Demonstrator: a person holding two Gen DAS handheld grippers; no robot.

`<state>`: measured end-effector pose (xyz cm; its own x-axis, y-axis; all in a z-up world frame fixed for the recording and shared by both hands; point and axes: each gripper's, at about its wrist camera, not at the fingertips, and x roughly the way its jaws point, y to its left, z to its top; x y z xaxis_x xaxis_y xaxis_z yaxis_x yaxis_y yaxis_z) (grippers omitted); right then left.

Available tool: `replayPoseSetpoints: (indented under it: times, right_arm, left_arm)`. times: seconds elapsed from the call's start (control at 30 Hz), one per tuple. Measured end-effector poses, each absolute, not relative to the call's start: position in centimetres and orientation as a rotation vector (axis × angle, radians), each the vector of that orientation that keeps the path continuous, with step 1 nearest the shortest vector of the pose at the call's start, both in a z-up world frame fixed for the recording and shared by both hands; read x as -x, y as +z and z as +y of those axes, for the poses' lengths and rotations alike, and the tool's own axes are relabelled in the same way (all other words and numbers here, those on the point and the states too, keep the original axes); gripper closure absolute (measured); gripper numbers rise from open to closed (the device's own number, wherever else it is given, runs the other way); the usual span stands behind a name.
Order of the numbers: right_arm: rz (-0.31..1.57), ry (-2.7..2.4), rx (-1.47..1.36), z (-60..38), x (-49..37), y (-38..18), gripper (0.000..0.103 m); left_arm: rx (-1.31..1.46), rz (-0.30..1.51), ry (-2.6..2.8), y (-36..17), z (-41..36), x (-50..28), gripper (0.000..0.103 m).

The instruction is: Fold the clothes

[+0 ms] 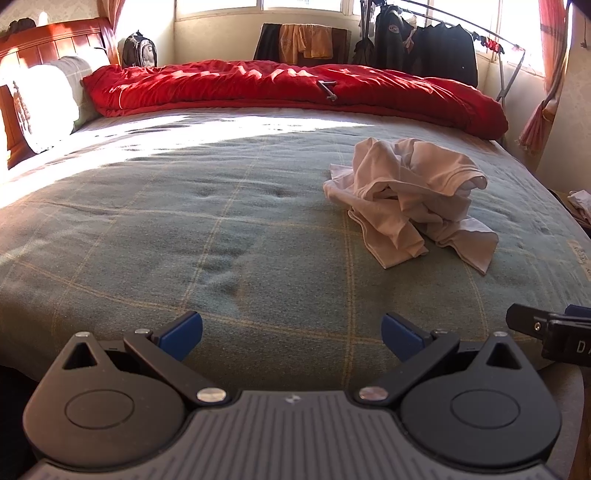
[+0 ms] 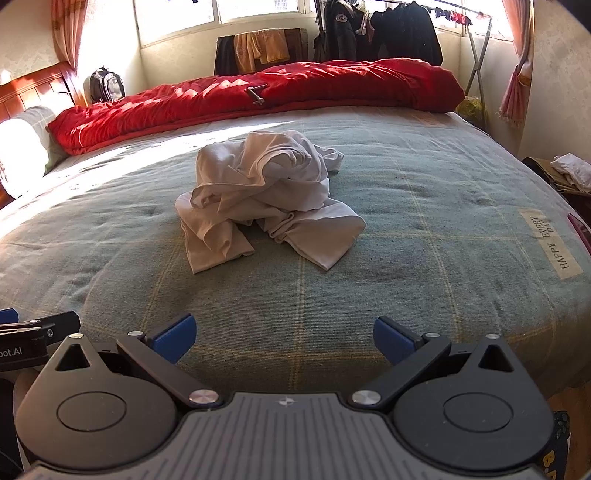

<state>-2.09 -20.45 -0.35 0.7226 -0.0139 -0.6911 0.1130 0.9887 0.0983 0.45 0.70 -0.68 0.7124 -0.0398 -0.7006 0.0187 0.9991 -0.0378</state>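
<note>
A crumpled white garment (image 1: 410, 195) lies in a heap on the grey-green checked bedspread (image 1: 221, 229); in the right wrist view the garment (image 2: 266, 195) sits straight ahead, mid-bed. My left gripper (image 1: 291, 334) is open over the bed's near edge, well short of the heap and to its left, with nothing between its blue pads. My right gripper (image 2: 284, 338) is open too, near the front edge, with the heap some way ahead. Part of the right gripper's body (image 1: 546, 332) shows at the left view's right edge.
A red quilt (image 2: 258, 96) lies bunched along the far side of the bed. A pillow (image 1: 40, 107) and wooden headboard (image 1: 44, 44) are at the left. Dark clothes hang on a rack (image 2: 388, 33) by the window. More white cloth (image 2: 572, 170) lies off the bed at right.
</note>
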Motion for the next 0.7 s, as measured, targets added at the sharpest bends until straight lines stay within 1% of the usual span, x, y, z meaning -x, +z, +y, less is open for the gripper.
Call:
replayPoseSetpoints:
  times: [0.53, 0.7]
  right_arm:
    - [0.761, -0.066, -0.150, -20.85, 1.82, -0.64, 0.000]
    - [0.756, -0.062, -0.160, -21.12, 1.72, -0.66, 0.000]
  left_arm:
    - [0.058, 0.785, -0.040, -1.33, 1.07, -1.04, 0.000]
    - [0.066, 0.753, -0.055, -1.35, 1.21, -0.99, 0.000]
